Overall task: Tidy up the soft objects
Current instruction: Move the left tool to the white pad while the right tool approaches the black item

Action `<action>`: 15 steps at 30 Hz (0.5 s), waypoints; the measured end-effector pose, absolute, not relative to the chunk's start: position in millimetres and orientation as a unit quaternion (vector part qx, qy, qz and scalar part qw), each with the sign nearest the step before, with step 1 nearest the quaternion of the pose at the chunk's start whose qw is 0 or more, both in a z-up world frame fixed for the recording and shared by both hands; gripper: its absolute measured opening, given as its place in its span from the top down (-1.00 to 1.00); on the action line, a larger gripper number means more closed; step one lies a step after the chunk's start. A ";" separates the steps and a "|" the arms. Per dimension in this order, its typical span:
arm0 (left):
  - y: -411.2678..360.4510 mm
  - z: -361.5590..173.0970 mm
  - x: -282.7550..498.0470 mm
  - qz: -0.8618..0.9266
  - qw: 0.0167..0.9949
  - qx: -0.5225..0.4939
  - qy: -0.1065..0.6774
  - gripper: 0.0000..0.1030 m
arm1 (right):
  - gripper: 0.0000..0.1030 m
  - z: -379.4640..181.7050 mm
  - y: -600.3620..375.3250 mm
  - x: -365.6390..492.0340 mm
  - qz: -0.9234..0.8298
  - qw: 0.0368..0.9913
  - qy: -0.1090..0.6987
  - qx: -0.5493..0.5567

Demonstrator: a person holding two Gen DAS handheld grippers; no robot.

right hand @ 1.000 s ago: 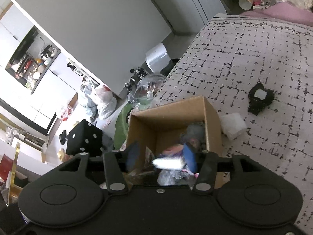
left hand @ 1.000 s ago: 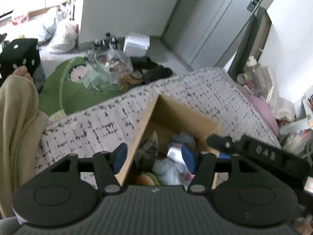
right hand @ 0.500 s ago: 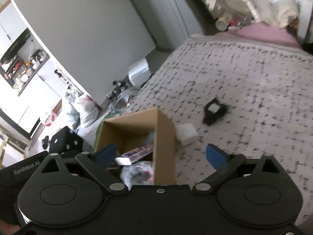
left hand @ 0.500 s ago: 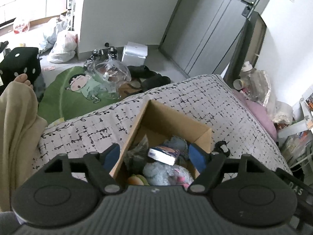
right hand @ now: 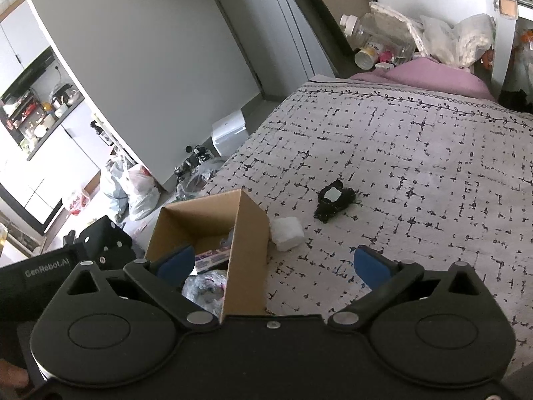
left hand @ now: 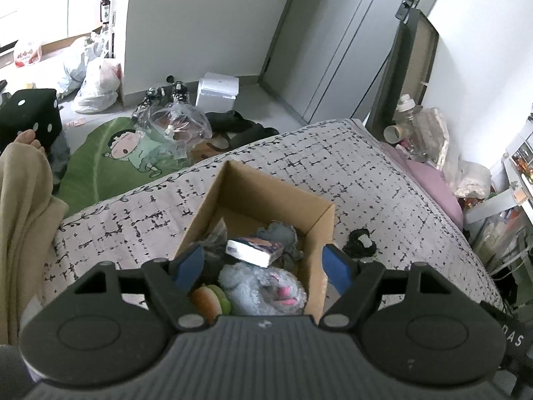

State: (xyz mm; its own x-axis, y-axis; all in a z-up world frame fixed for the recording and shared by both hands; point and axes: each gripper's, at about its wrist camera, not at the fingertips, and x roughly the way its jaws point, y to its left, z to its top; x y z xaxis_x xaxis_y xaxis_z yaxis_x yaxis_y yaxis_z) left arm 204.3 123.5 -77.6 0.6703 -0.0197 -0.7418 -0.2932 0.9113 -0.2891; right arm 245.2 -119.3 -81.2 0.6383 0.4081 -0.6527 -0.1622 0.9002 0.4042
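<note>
An open cardboard box point(left hand: 266, 196) stands on the patterned bed point(left hand: 349, 166). It holds a blue plush toy point(left hand: 263, 286), a burger-shaped toy point(left hand: 208, 300), a small flat packet point(left hand: 255, 250) and other soft items. My left gripper point(left hand: 265, 265) is open and empty above the box. My right gripper point(right hand: 273, 263) is open and empty, above the box's right wall point(right hand: 248, 260). A white soft block point(right hand: 287, 233) lies beside the box. A black fuzzy object point(right hand: 334, 200) with a white patch lies further right; it also shows in the left wrist view point(left hand: 361, 241).
A pink pillow point(right hand: 429, 76) and bottles point(right hand: 369, 46) lie at the bed's far end. On the floor are a green cartoon mat point(left hand: 110, 160), plastic bags point(left hand: 95, 83), a black dice cube point(left hand: 30, 116) and a white box point(left hand: 218, 91). Beige cloth point(left hand: 23, 220) hangs at left.
My right gripper has opened, let the flat packet go into the box, and swung right over the bed. My left gripper has opened wider and drawn back.
</note>
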 end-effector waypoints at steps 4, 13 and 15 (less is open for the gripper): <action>115.9 -75.6 203.1 0.078 0.894 -0.192 0.397 -0.49 | -1.00 -81.1 -125.7 243.2 0.162 0.894 0.389 0.150; 94.2 -72.3 204.2 0.081 0.900 -0.160 0.398 -0.49 | -1.00 -83.3 -145.3 242.2 0.159 0.897 0.383 0.154; 89.3 -72.4 205.7 0.081 0.900 -0.156 0.399 -0.49 | -1.00 -84.2 -150.7 242.6 0.159 0.897 0.382 0.157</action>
